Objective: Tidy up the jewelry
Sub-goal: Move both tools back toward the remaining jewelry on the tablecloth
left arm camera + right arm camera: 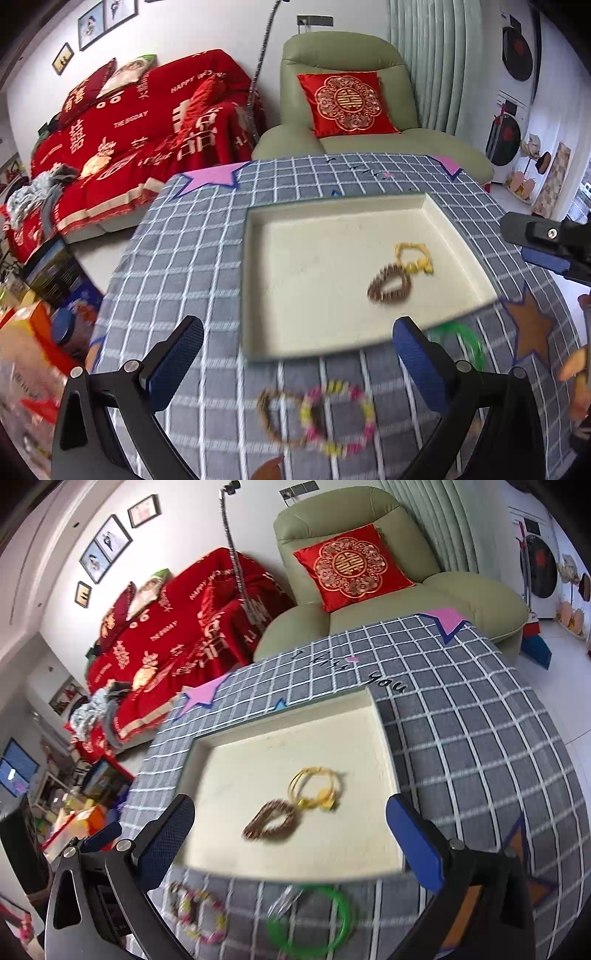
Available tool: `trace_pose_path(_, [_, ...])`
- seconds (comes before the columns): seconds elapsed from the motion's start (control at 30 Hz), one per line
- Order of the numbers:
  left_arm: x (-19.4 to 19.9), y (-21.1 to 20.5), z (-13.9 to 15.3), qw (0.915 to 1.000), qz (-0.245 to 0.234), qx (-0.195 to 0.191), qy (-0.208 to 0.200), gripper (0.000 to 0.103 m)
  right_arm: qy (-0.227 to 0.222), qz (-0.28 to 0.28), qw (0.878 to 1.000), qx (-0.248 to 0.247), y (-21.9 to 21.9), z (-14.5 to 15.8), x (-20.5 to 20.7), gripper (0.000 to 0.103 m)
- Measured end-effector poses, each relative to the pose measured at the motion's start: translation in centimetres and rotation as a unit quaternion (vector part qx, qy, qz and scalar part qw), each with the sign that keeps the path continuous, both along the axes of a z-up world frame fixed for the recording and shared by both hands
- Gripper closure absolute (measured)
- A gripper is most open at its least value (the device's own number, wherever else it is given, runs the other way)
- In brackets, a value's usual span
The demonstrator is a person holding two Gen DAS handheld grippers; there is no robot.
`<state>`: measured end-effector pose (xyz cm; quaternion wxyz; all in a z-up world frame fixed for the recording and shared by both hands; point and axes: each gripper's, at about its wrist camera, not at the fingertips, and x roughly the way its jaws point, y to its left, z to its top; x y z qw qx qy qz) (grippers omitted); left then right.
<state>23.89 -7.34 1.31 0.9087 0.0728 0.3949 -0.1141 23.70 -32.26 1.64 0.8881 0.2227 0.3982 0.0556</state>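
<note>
A shallow cream tray (pixel 258 258) (pixel 384 738) lies on the grey checked tablecloth. Inside it rest a brown bead bracelet (pixel 388 285) (pixel 271 821) and a yellow bracelet (pixel 412 256) (pixel 316 786), touching each other. In front of the tray, on the cloth, lie a pink-and-yellow bead bracelet (pixel 338 419) (pixel 203 915) overlapping another brown bead bracelet (pixel 277 417), and a green bangle (pixel 461 341) (pixel 310 923). My left gripper (pixel 299 365) hovers open above the cloth bracelets, holding nothing. My right gripper (pixel 290 843) hangs open and empty over the tray's near edge; part of it shows at the left wrist view's right edge (pixel 546 243).
A green armchair (pixel 343 110) with a red cushion stands behind the table, a red-covered sofa (pixel 140 140) to its left. Boxes and clutter (pixel 44 314) crowd the floor by the table's left edge. Star patches (pixel 532 328) decorate the cloth.
</note>
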Motion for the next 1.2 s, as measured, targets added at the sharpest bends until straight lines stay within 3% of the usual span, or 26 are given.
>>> trace_pose_path(0.1, [-3.2,1.6,0.1,0.9998,0.019,0.006,-0.001,0.0,0.018,0.018,1.0,0.011,0.5,0.3,-2.4,0.0])
trace_pose_path(0.23, [-7.1,3.9,-1.1,0.9991,0.036,0.02,-0.004,0.0,0.028,0.02,0.999,-0.013,1.2,0.5,-6.2,0.0])
trace_pose_path(0.4, [-10.5,6.5,-4.0,0.9975,0.044,-0.004,0.055,0.0,0.048,0.021,0.998,-0.046,2.4,-1.0,-11.2,0.0])
trace_pose_path(0.53, [-12.7,7.8,-5.8,0.9947,0.064,-0.017,0.079,0.0,0.08,0.025,0.996,-0.039,2.7,-3.3,-14.2,0.0])
trace_pose_path(0.8, [-13.5,8.1,-6.4,0.9937,0.071,-0.018,0.084,0.0,0.128,0.012,0.991,-0.036,2.7,-6.0,-16.8,0.0])
trace_pose_path(1.2, [-12.5,7.1,-6.7,0.9945,0.056,-0.003,0.088,0.0,0.141,-0.004,0.987,-0.072,2.1,-6.2,-17.0,0.0])
